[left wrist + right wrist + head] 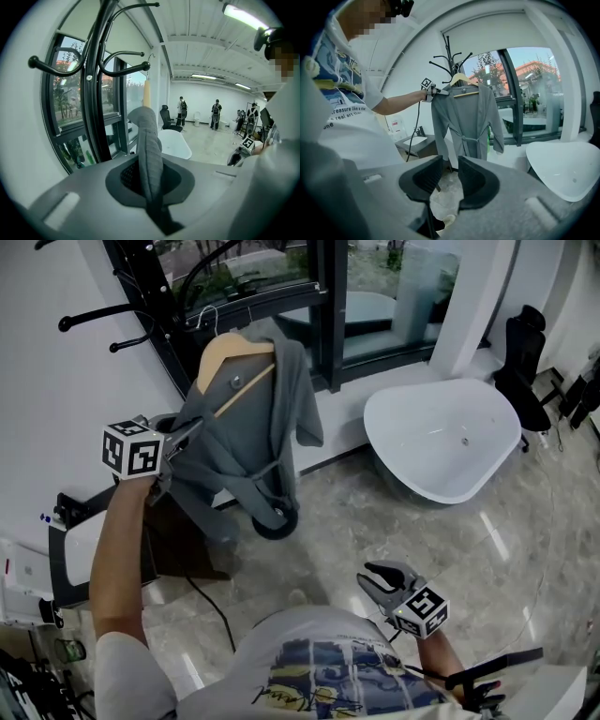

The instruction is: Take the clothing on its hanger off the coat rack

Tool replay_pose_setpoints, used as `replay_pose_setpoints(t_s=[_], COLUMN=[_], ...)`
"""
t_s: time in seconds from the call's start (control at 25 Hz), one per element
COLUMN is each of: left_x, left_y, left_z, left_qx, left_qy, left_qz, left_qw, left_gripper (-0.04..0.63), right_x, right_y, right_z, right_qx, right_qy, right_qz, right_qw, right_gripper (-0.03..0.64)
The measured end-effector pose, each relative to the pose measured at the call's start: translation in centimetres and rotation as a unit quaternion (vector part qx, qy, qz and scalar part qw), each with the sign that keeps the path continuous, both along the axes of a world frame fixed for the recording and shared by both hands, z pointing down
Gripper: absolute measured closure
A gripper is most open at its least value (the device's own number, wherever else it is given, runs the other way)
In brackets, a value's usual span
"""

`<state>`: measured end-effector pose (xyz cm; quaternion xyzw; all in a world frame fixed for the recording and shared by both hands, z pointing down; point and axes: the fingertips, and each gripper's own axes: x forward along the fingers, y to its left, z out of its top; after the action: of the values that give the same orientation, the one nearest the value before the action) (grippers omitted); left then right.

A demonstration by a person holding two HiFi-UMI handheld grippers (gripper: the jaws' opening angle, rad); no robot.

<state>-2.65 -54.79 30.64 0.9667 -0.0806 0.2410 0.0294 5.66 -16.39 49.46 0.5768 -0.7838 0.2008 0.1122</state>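
A grey robe (246,432) hangs on a wooden hanger (228,354) in front of the black coat rack (141,282). I cannot tell whether the hanger's wire hook still rests on a rack arm. My left gripper (187,435) is shut on the robe's shoulder edge. In the left gripper view, a fold of the robe (147,136) runs up between the pads of the left gripper (151,187), with the hanger (146,93) and coat rack (96,70) behind. My right gripper (382,579) is held low near my body, open and empty. In its own view the right gripper (449,177) faces the robe (464,117).
A white tub-shaped basin (441,437) stands on the marble floor to the right of the robe. A black office chair (525,362) is at the far right. A dark cabinet (103,521) and a floor cable (211,606) lie below the rack. Dark-framed windows are behind it.
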Motion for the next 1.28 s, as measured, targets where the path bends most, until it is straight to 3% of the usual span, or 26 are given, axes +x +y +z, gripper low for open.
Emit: replay_pose_setpoints(t_s=[0.72, 1.28], left_x=[1.2, -1.9], left_y=[14.9, 30.6], left_z=[-1.3, -2.3], left_qx=[0.013, 0.026], left_qy=[0.016, 0.029], left_qz=[-0.003, 0.007], left_qw=[0.9998, 0.9992], left_gripper=[0.595, 0.595], right_x=[5.9, 4.9], right_y=[7.6, 11.1], right_z=[-0.8, 0.4], right_qx=[0.011, 0.015], right_qy=[0.005, 0.009], right_qz=[-0.032, -0.086], right_qw=[0.999, 0.996], right_gripper=[0.534, 0.558])
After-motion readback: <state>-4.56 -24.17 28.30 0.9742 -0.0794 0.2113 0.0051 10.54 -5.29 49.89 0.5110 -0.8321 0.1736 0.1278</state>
